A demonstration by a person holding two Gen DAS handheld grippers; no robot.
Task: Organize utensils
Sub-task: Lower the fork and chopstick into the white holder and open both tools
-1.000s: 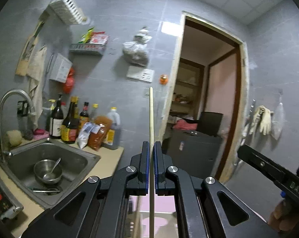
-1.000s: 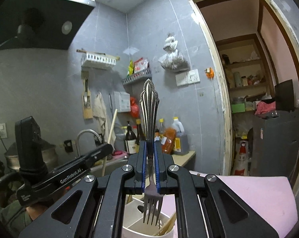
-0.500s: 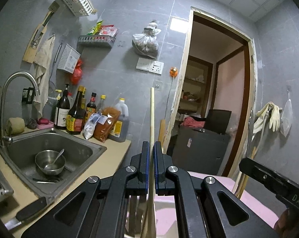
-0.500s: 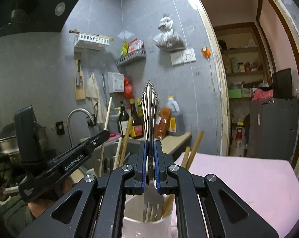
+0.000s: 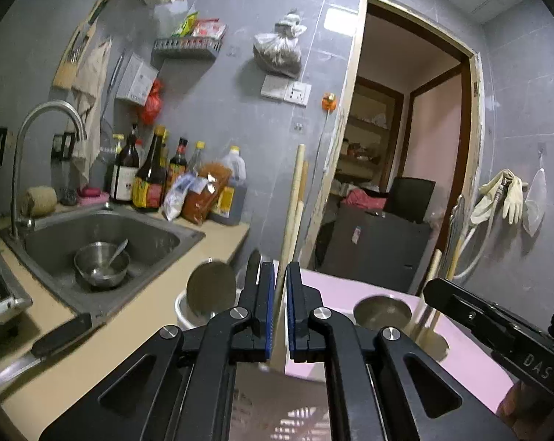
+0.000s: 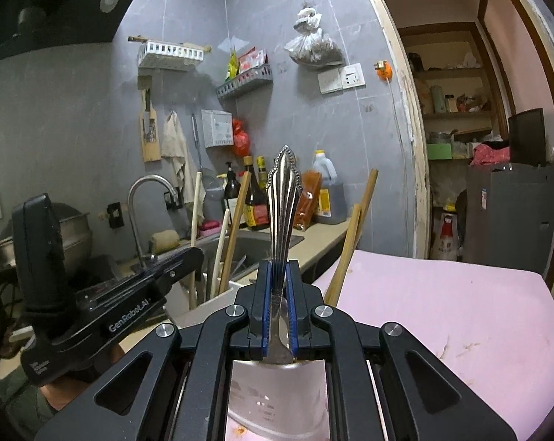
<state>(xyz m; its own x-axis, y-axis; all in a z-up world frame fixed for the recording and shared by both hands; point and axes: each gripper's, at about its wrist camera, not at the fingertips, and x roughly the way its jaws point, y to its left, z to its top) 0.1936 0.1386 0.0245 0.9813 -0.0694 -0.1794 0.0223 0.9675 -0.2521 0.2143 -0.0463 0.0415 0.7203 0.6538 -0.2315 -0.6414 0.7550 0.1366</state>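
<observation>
The right tool (image 6: 278,316) is clamped on the fork (image 6: 282,213), handle up, so the tines enter the white holder (image 6: 203,312) first; the left tool (image 5: 279,312) stands slightly apart around a chopstick (image 5: 291,213) standing in that holder

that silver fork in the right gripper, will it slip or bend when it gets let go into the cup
The fork looks like polished metal, so probably stiff, unlikely to bend. Its smooth handle may slide easily between the right gripper pads. Released into the white cup, it would likely drop straight and lean on the rim.
</observation>
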